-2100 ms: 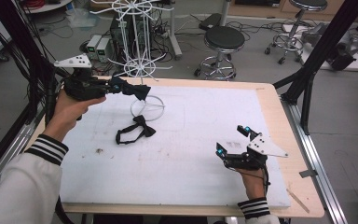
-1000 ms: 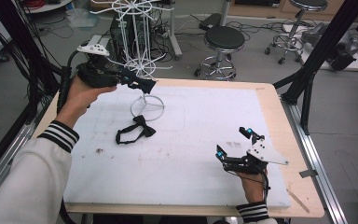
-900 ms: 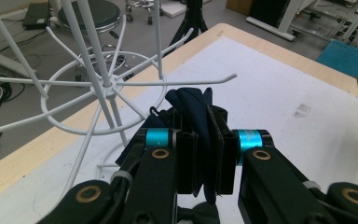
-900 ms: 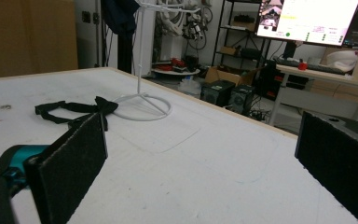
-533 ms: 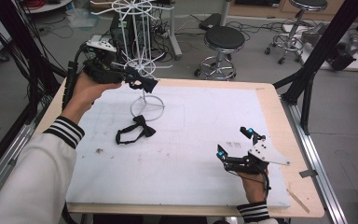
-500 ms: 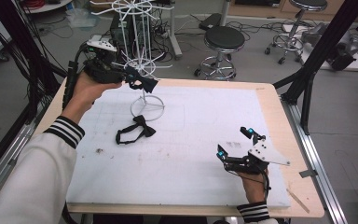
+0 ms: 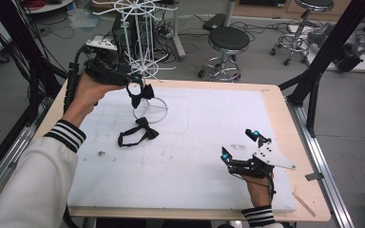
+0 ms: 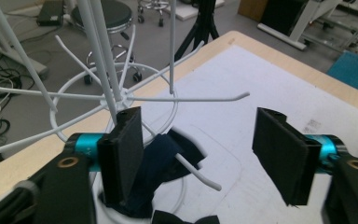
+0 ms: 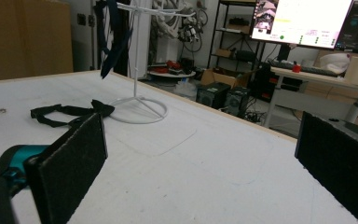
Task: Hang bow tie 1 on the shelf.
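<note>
On the left, the left gripper (image 7: 134,81) is up by the white wire rack (image 7: 145,71). Its jaws have just been opening and are spread wide now, w/ nothing pressed between them. In the left gripper view the pads stand well apart, and the hung bow tie (image 8: 161,161) sits just beside the one jaw, low on a wire arm. It looks like that tie is on the rack now, so this part of the job seems done. It's hard to tell if the jaw pad touches the cloth or not.

The hung bow tie (image 7: 141,93) is dark, maybe navy or black, soft & floppy. It droops down from a thin white arm, above the round ring foot of the rack.

A bit to the right & lower, a 2nd bow tie (image 7: 138,132) lies flat on the white surface (image 7: 209,123), near the ring foot. It is black w/ a thin strap that curls out to one side. This one probably has to go up next, so abt half the job is left.

Far right, the right gripper (image 7: 240,147) rests low on the surface, well apart from both ties. Its jaws are spread wide too & pinch nothing.
</note>
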The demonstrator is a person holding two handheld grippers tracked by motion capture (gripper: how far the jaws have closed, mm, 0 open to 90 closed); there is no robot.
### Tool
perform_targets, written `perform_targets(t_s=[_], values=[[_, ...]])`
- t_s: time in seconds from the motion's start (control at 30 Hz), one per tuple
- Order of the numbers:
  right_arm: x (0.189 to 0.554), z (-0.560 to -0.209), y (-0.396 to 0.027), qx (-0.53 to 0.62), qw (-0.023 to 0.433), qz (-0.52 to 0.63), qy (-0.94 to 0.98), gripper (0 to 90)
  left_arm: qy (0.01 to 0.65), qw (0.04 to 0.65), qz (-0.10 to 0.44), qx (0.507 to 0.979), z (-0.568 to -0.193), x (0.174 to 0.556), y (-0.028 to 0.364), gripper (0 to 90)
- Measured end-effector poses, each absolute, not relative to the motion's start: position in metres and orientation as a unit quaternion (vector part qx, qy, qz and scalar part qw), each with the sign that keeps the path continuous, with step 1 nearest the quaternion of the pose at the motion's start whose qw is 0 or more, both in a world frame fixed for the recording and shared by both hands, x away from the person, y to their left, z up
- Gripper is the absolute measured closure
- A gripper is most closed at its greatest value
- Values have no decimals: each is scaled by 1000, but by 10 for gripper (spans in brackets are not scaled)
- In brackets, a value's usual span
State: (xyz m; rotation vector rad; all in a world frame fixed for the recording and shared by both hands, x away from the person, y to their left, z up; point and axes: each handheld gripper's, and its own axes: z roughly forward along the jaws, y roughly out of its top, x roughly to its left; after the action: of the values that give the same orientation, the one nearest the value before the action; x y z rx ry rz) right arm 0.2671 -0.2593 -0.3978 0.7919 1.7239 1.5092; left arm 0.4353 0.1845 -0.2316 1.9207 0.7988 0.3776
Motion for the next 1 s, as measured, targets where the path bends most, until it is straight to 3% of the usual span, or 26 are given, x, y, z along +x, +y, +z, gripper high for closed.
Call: perform_targets(t_s=[0.17,1.0], values=[[270,-399,-257,309,353,581,665,15,307,505,173,788,-237,428,185,123],[261,-399,-260,332,346,569,668,15,251,607,222,721,-290,349,246,120]])
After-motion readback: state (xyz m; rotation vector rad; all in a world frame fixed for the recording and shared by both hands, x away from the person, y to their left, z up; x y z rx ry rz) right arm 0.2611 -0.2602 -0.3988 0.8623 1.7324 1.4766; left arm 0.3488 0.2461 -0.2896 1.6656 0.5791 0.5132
